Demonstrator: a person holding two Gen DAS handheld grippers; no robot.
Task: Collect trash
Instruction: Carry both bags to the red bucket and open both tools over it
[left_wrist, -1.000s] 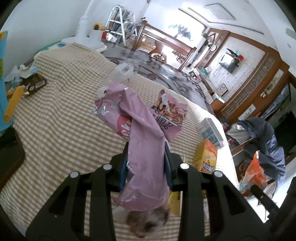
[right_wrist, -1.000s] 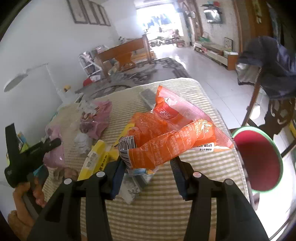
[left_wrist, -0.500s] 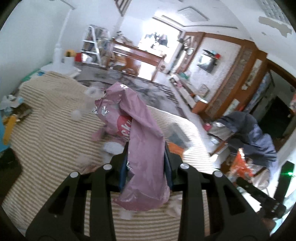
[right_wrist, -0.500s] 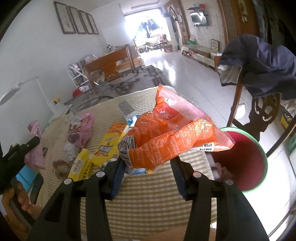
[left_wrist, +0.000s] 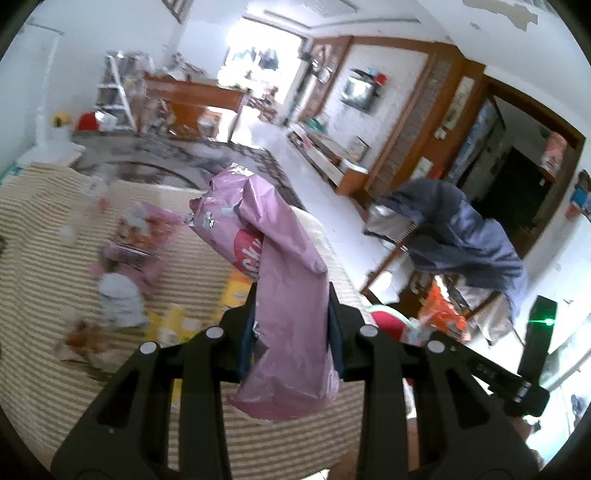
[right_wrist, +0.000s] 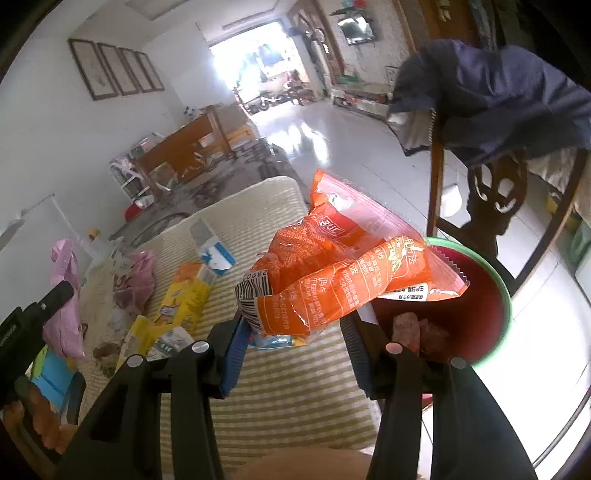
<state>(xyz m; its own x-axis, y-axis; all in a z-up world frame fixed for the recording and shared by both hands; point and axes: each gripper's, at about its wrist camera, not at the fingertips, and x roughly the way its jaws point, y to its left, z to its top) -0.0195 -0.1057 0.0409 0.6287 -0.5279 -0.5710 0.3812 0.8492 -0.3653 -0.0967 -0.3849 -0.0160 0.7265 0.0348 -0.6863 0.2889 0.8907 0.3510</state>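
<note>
1. Pink snack bag (left_wrist: 280, 295): clamped between the pads of the left claw (left_wrist: 291, 332), crumpled, upper end standing up and away from the camera, lower end drooping below the fingers. Red round logo with white letters, only "CK" and part of another readable; small print near the top edge too blurred to read.
2. Orange snack wrapper (right_wrist: 332, 280): pinched in the right claw (right_wrist: 295, 339), raised above the striped worktop (right_wrist: 280, 391), far end reaching over the rim of the bin. White panel with a barcode and digits "2890" at the near left corner; white Chinese characters across the orange film, too creased to make out; a white label strip with fine print at the lower right.
3. Left claw: narrowly parted, both pads pressed on the pink bag. Right claw: somewhat wider, closed on the wadded orange wrapper together with a bit of blue-and-yellow packaging at its base.
4. Red bin with green rim (right_wrist: 506, 314): just past the worktop's right edge, below the orange wrapper; some pinkish scraps inside.
5. Left on the worktop: yellow packets (right_wrist: 184, 299), a blue-and-white carton (right_wrist: 216, 254), another pink bag (right_wrist: 136, 280), white crumpled paper (left_wrist: 118, 299); print on these unreadable.
6. Farther off: a wooden chair (right_wrist: 491, 192) draped with a dark blue jacket (right_wrist: 498, 92) behind the bin; four framed pictures (right_wrist: 114, 70) on the white wall.
</note>
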